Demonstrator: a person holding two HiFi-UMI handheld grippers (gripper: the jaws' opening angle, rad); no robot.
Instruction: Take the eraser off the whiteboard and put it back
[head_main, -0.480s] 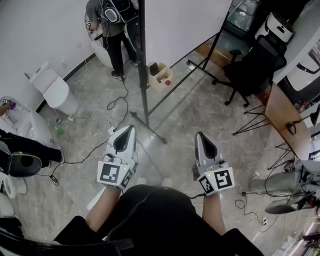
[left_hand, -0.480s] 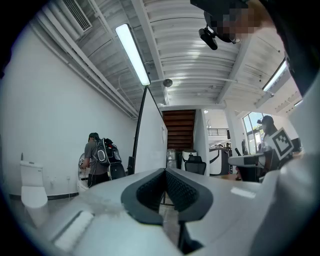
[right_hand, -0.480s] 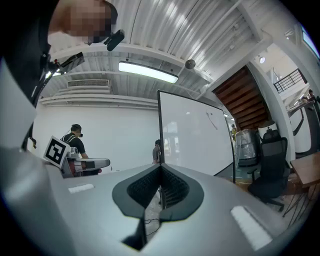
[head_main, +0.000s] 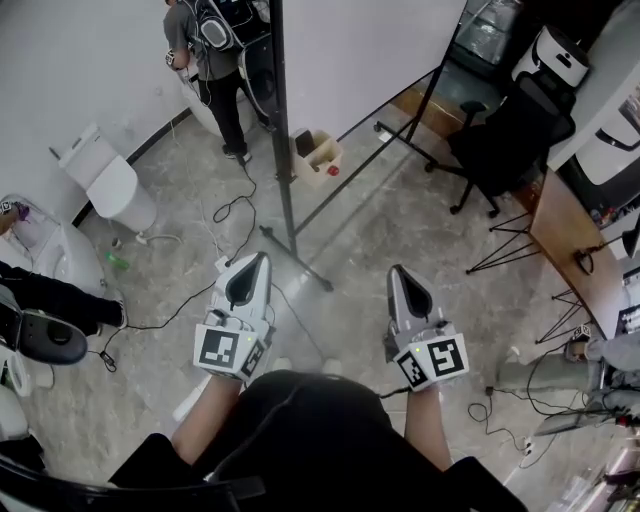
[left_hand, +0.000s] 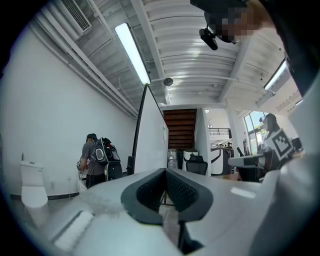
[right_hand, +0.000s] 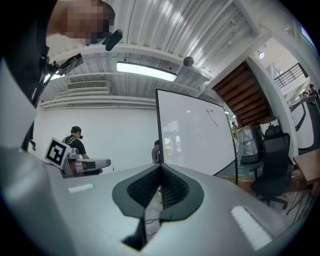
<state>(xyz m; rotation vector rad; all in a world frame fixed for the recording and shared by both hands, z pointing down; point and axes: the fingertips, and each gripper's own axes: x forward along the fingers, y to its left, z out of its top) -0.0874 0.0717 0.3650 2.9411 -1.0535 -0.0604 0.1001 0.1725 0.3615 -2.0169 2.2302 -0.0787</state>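
Observation:
The whiteboard stands ahead on a black wheeled frame, its left post reaching down to the floor. No eraser shows in any view. My left gripper and right gripper are held level side by side above the floor, short of the board's base. Both are shut with nothing between the pads. The left gripper view has the shut left gripper facing the whiteboard almost edge-on. Past the shut right gripper, the right gripper view shows the whiteboard and its white face with a faint mark.
A person with a backpack stands at the back left near the board. A cardboard box sits by the post, with cables across the floor. A white toilet stands left, a black office chair and a wooden table right.
Both grippers stay in place. The person at the back has shifted slightly left and the view has tilted a little.

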